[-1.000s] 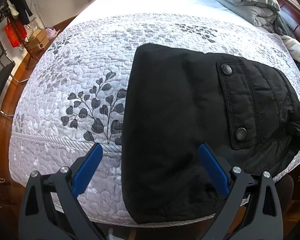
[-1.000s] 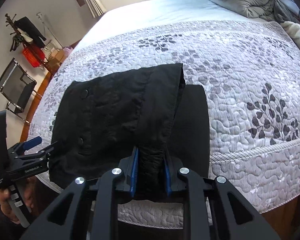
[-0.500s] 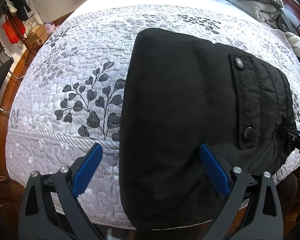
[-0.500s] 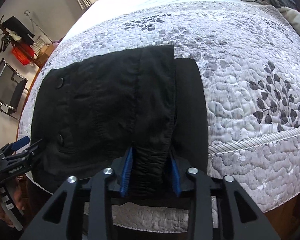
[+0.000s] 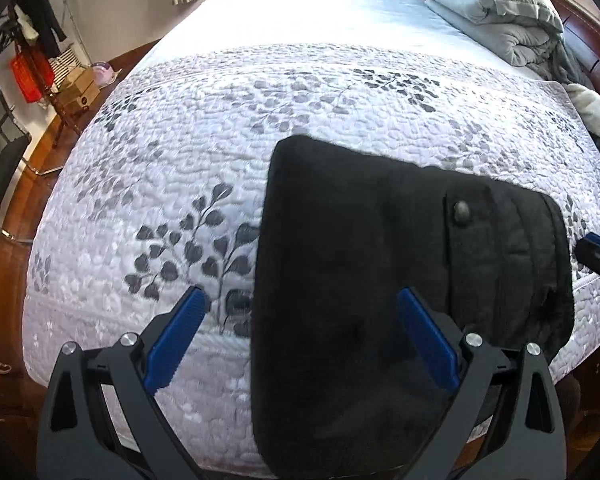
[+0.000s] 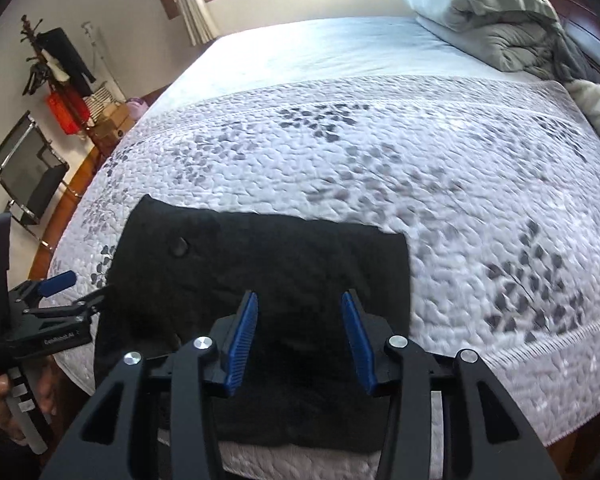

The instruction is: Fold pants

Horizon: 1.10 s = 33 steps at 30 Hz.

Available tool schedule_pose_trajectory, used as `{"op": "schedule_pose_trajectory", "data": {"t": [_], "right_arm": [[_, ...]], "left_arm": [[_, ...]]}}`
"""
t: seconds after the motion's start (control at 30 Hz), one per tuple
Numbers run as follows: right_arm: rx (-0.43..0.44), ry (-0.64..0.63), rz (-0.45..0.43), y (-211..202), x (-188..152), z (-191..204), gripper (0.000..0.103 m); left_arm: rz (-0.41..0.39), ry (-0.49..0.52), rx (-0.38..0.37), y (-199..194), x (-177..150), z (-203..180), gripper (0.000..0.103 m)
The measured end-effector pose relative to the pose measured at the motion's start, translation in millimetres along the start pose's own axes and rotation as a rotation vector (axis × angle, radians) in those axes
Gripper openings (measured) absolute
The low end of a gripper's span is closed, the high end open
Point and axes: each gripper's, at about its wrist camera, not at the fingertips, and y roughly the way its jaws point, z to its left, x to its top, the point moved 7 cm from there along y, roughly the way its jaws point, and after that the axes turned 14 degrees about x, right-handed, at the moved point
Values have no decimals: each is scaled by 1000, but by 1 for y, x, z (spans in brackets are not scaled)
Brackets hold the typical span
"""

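Note:
The black pants (image 5: 364, 280) lie folded into a flat rectangle on the quilted bed near its front edge, with a snap-button pocket flap (image 5: 462, 213) on top. They also show in the right wrist view (image 6: 284, 272). My left gripper (image 5: 300, 330) is open and empty, hovering over the near left part of the pants. My right gripper (image 6: 298, 338) is open and empty above the near edge of the pants. The left gripper also shows in the right wrist view (image 6: 66, 294), by the pants' left edge.
The white quilt with grey leaf print (image 5: 220, 160) covers the bed. A folded grey duvet and pillow (image 5: 500, 12) lie at the head, by the wooden headboard (image 5: 580, 40). A chair (image 6: 28, 176) and a coat rack (image 6: 56, 72) stand on the floor to the left.
My right gripper has opened and let go of the pants fold, which now lies flat. Both grippers have pulled back and up from the pants. The left gripper stays open.

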Motion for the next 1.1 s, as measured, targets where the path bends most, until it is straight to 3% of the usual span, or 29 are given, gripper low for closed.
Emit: {"op": "schedule_pose_trajectory", "data": {"t": [0.3,0.5,0.67,0.9,1.1], "right_arm": [[5,42,71,45,7,-8,43],[17,75,111,66,2,-22,42],[15,83,127,76,1,-28,42],[40,81,75,50,-1,-22,43],[21,43,83,22,-32,-17,44]], "left_arm": [[32,58,-9,25,12,-24,97],[100,17,-67,48,14,-25,99],[114,21,-71,56,15,-28,100],[86,27,-50,40,8,-17,99],[85,50,-47,26,-21,-4,99]]}}
